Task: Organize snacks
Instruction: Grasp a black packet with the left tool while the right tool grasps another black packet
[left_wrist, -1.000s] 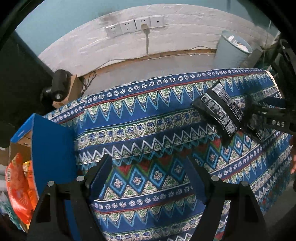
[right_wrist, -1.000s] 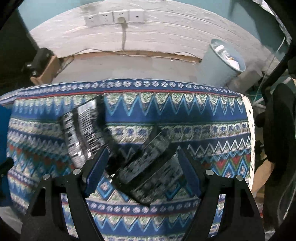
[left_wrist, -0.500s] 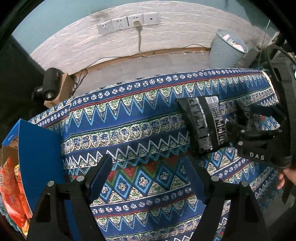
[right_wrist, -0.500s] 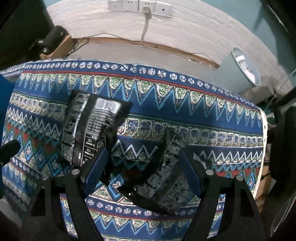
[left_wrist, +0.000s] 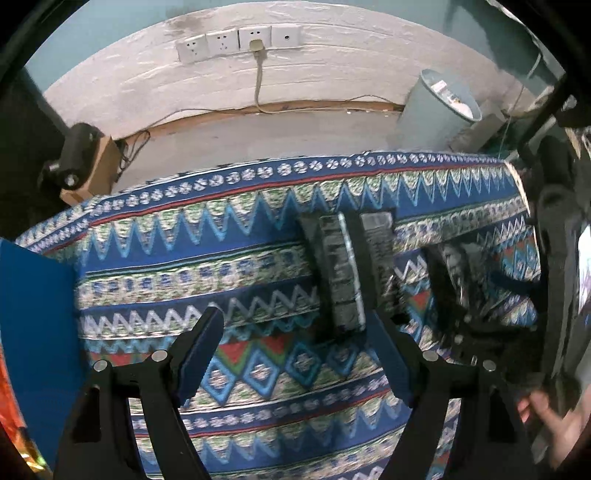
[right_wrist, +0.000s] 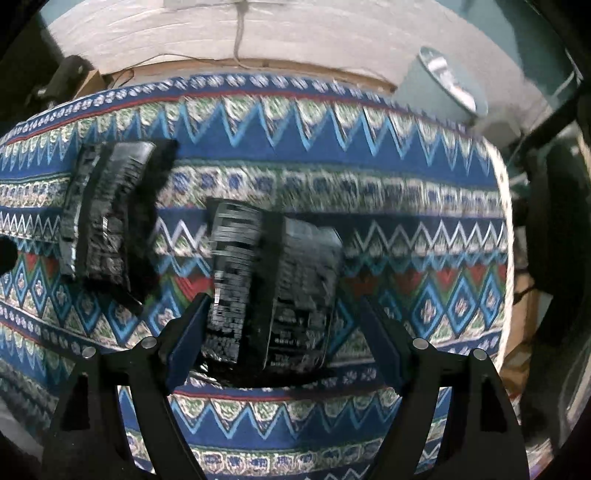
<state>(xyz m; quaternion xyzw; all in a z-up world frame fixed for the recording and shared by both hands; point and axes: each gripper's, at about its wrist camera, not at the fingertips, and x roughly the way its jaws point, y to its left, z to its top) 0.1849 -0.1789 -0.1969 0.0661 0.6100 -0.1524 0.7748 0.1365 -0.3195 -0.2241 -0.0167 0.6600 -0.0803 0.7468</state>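
We see both grippers, left (left_wrist: 295, 354) and right (right_wrist: 280, 332), with fingers spread, gripping nothing. The right view shows two black packets on the cloth (right_wrist: 406, 184): one (right_wrist: 269, 288) between its fingers, another (right_wrist: 107, 218) further left. Only the left view shows the blue box (left_wrist: 37, 332).

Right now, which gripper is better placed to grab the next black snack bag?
Right. The right gripper is open with the nearer black snack bag lying between its fingers. The left gripper, also open, has only tablecloth between its fingers; the other bag lies ahead.
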